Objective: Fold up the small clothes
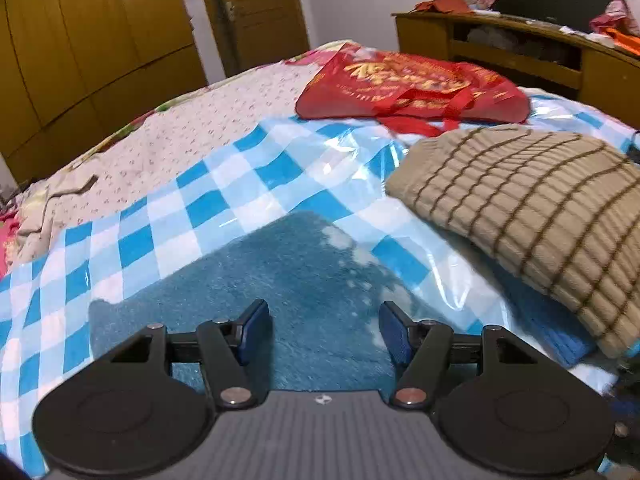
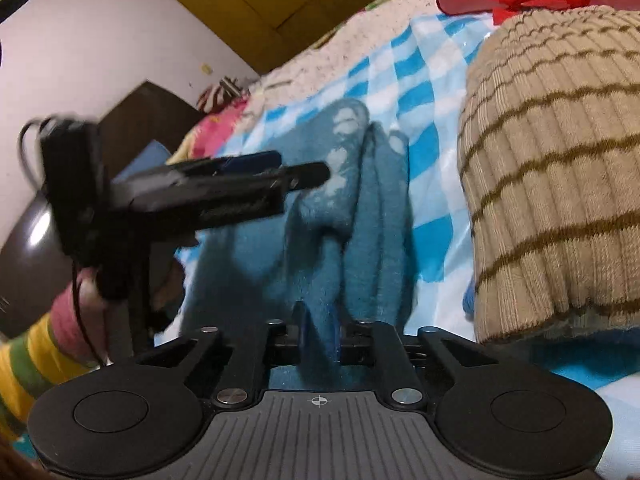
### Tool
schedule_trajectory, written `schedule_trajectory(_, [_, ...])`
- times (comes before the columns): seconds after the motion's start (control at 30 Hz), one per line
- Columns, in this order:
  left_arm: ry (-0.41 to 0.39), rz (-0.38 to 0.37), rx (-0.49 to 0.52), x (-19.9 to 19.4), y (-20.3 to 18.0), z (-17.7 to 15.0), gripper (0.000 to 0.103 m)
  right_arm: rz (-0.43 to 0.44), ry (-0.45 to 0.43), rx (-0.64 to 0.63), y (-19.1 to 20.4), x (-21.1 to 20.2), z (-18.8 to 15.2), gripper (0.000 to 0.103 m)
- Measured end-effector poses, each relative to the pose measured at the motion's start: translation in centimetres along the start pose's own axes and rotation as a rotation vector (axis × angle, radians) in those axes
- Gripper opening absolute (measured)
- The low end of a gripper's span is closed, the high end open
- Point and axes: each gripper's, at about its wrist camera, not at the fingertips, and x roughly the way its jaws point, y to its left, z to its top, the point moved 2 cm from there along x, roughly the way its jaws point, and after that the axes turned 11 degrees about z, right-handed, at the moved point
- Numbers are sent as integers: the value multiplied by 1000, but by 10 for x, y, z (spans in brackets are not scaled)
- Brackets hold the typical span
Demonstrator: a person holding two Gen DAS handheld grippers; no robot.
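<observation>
Left gripper (image 1: 324,330): jaws spread wide, nothing between the pads, none of them touching cloth. It hangs over the blue fleece garment (image 1: 280,280), which lies straight ahead and below it on the checked plastic sheet (image 1: 180,200) covering the bed. In the right wrist view this gripper (image 2: 296,168) shows side-on at the left, above the garment's far patterned end; a hand (image 2: 86,280) in a striped sleeve (image 2: 28,356) carries it.

Centre: the fleece garment (image 2: 320,240) runs lengthwise away from the right gripper, bunched into a ridge with a fold line down the middle. Its near edge is at the right gripper; its far end, with pale blotches, lies under the left one.

Right gripper (image 2: 318,336): jaws pressed nearly together, pinching the near edge of the fleece between the blue pads. The cloth rises from the pinch, so this end looks lifted.

Right of the garment: a folded beige ribbed sweater (image 1: 532,216) with brown stripes, just beside it. A red bag (image 1: 408,84) lies beyond.

Judgement: the right hand has its end. The left is the nearer to the free far end and would need to drop and close there before any fold along the long axis.
</observation>
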Motion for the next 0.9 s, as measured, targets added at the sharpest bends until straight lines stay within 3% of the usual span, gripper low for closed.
schedule_trajectory(0.13, [5,36,-6,12,-3,0,72,-19,0,-60,16,-11,-11,9])
schedule_trajectory(0.27, [13,12,-64,14,4,1,71,-19,-2,2,6,-9,-20,9])
schedule_trajectory(0.4, [9,-15,-108,7,17,-1,71,87,-74,65,1,-24,-6,10])
schedule_trajectory(0.53, [14,-30,-137,6,21,-1,71,84,-124,119,-19,-17,10,13])
schedule_trajectory(0.73, [12,-38,-125,8,19,0,71,167,-86,194,-35,21,19,13])
schedule_trajectory(0.9, [13,-52,-156,10,23,1,71,265,-88,256,-42,29,17,13])
